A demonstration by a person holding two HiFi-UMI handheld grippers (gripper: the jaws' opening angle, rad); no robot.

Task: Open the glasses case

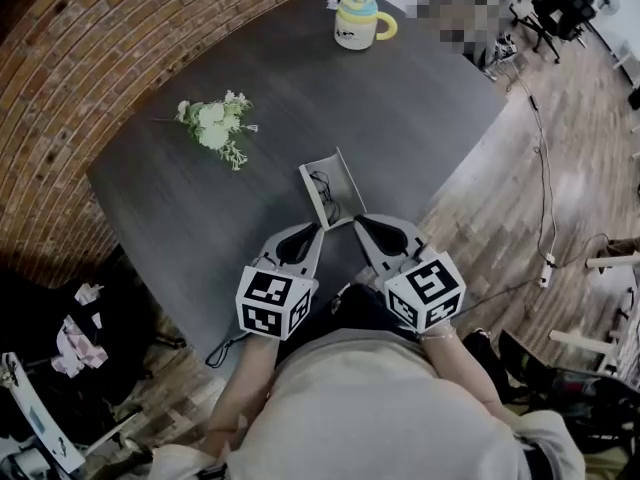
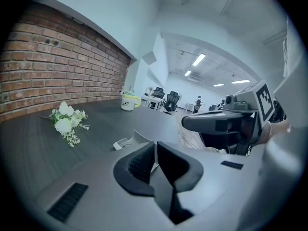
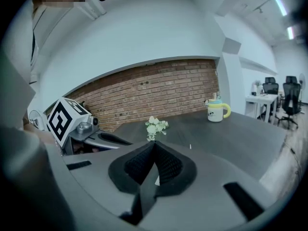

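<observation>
From the head view, the glasses case [image 1: 333, 186] lies on the dark table [image 1: 400, 108] with its lid tilted up, and something dark rests inside, too small for me to name. My left gripper [image 1: 308, 232] sits just beside the case on its near-left side, and my right gripper [image 1: 364, 222] on its near-right; neither appears to touch it. A bunch of white flowers [image 1: 215, 126] lies well beyond the case to the left, and a lidded mug [image 1: 358, 20] stands far behind it.

In the left gripper view, the left gripper's pads are pressed together with nothing gripped. The case's pale raised lid shows just past the tips.

In the right gripper view, the right gripper's pads also meet, empty. The jaws mostly hide the case here, so only a pale sliver shows.

I judge the opening done — the lid stands up and both grippers are free. All that seems left is clearing away.
</observation>
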